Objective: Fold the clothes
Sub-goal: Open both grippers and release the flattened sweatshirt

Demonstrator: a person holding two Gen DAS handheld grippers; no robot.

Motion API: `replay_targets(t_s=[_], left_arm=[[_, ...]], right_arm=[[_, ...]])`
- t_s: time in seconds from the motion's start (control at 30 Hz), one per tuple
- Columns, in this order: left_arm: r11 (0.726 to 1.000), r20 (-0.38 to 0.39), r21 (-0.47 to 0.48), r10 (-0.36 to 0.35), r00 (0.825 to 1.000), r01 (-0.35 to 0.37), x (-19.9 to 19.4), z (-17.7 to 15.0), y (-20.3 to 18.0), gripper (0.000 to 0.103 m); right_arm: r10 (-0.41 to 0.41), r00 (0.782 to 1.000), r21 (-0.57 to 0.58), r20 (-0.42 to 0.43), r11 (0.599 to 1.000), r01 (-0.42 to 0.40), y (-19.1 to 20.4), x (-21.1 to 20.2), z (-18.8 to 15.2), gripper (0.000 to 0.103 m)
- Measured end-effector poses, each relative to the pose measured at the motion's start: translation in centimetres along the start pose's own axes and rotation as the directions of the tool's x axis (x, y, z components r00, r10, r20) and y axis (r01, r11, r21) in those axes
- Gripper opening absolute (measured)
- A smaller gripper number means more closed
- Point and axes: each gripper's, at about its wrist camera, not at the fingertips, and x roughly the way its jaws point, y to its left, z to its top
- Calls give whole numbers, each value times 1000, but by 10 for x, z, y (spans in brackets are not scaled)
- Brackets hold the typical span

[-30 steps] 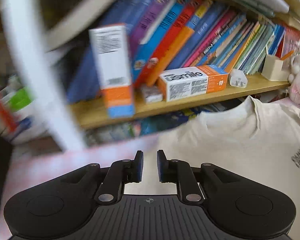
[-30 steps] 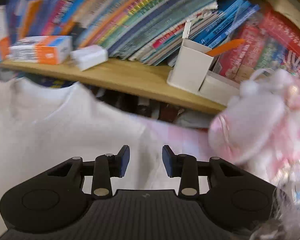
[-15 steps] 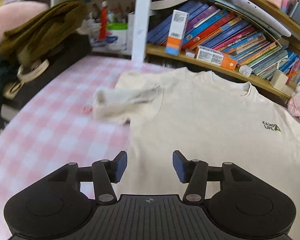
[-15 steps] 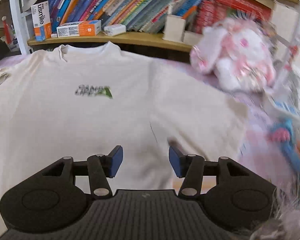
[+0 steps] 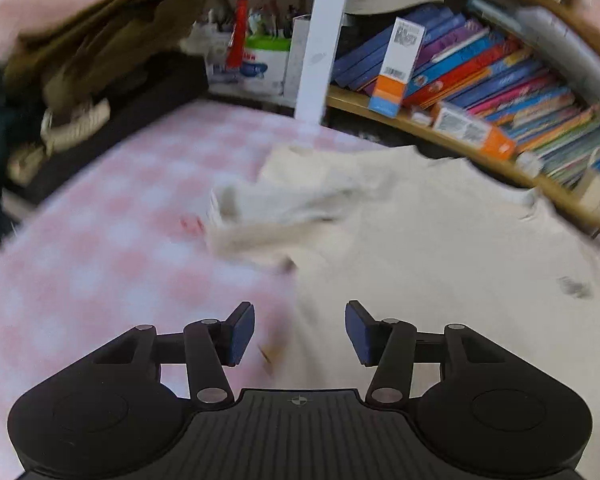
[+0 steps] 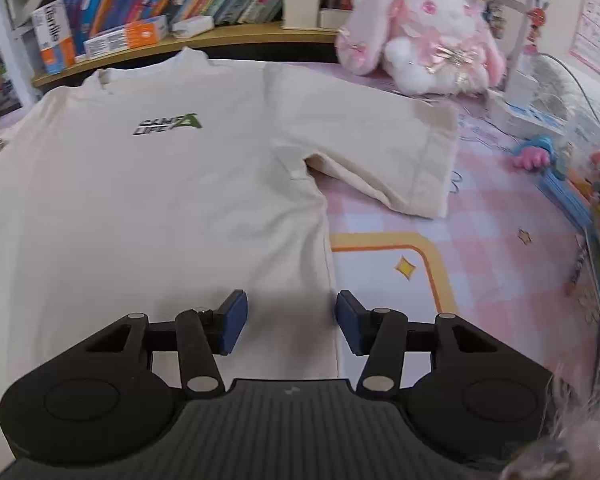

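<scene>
cream t-shirt (image 6: 148, 200): spread flat across frame centre on the pink-checked bench (image 6: 480, 240), chest print partly legible, "life" with a green "a". left gripper (image 5: 299, 330): fingers spread, holding nothing, over the shirt's side edge, lower centre. right gripper (image 6: 291, 322): fingers spread, empty, over the opposite edge. box (image 6: 54, 36), upper left: reads "usmile". plush rabbit (image 6: 420, 28), upper right.

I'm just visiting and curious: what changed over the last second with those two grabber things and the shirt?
Both grippers pulled back from the bookshelf toward the near side of the cream T-shirt, and their jaws widened. The left gripper and right gripper now hover open at the shirt's side edges, gripping nothing. The shirt stayed spread flat, one sleeve crumpled; the plush rabbit stayed put.
</scene>
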Motion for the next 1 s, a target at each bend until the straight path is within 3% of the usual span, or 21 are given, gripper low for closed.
replay_targets(t_s=[0.1,0.17,0.23,0.33,0.37,0.4,0.43,0.5,0.53,0.57,0.6,0.63,0.67,0.73,0.8,0.9,1.0], left_arm=[[985,19,125,118,993,-120,18,15,-2,51],[966,50,197,160,986,-167,26,24,-1,51],[953,78,258,143,987,-158,28,31,2,56],[920,109,378,61,992,-98,31,39,2,57],[907,102,416,27,994,-67,32,41,1,50],[894,85,447,-9,996,-30,34,42,0,37],[888,59,460,-35,998,5,37,45,2,6],[946,50,321,-72,996,52,39,52,23,7],[985,64,160,-77,995,66,39,55,45,7],[998,71,-39,-53,996,56,40,54,70,7],[974,63,-226,-15,998,29,41,50,95,7],[948,48,-317,-10,999,25,41,47,109,8],[937,32,-347,-25,999,35,40,43,117,11],[939,8,-344,13,1000,-10,35,39,124,11],[915,-24,-401,45,999,-51,32,34,136,12],[942,-35,-331,-60,998,45,23,26,111,12],[957,-52,-236,-186,981,168,13,18,79,13]], right_arm=[[-35,999,9,-4,999,35,5,-2,-1,47],[-56,998,7,-8,998,56,10,-3,-1,47],[-71,997,12,-12,997,71,13,-4,-2,47],[-88,996,33,-18,996,89,15,-5,-3,47],[-94,995,41,-20,995,95,16,-6,-4,47],[-99,995,50,-22,994,100,17,-6,-4,47],[-105,994,58,-24,993,106,17,-6,-4,47],[-117,993,67,-27,991,119,19,-6,-4,47],[-123,992,69,-29,990,125,20,-6,-4,47],[-128,991,71,-30,989,129,21,-6,-3,47],[-131,991,77,-31,988,133,22,-5,-3,47],[-133,991,85,-31,987,135,22,-5,-3,47],[-134,991,92,-30,986,136,21,-5,-3,47],[-134,991,93,-30,986,136,21,-5,-3,46],[-131,991,96,-30,986,133,19,-5,-3,46],[-125,992,105,-29,986,127,17,-4,-2,46],[-120,992,102,-29,987,122,17,-4,-2,46]])
